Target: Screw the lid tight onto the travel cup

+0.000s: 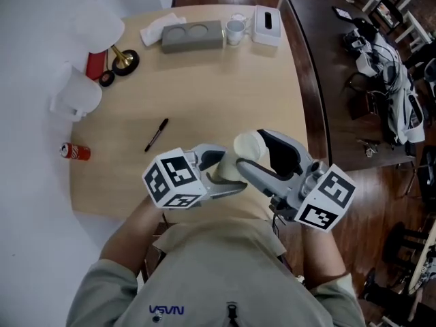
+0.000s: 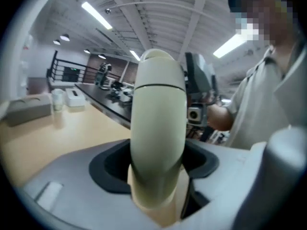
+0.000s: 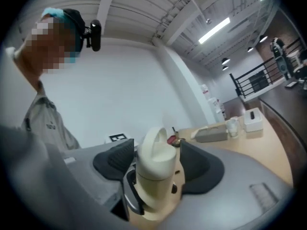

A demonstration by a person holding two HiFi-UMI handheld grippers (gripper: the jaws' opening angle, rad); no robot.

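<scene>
While the cream travel cup is hanging in the air over the near edge of the wooden table, close in front of the person's chest, its lid is already sitting squarely on top, with a thin seam showing where the 2 parts meet. The left gripper is clamping the cup's body between its 2 dark pads and is carrying its weight. The right gripper is reaching in from the other side, and its jaws are standing on either side of the lid and appear to be pressing on it. Judging by this, the lid is seated and the tightening twist is under way or nearly finished. No view is showing whether the thread is fully tight. The 2 grippers are crowding each other around the cup, so the wrists are working with little room to turn, and the person's body is lying just behind them. Ahead, the table is offering plenty of bare surface for setting the cup down. A black pen is lying in the middle, a red can is lying near the left edge, and a grey tray and a white tissue box are sitting at the far edge, all well apart from the cup.
</scene>
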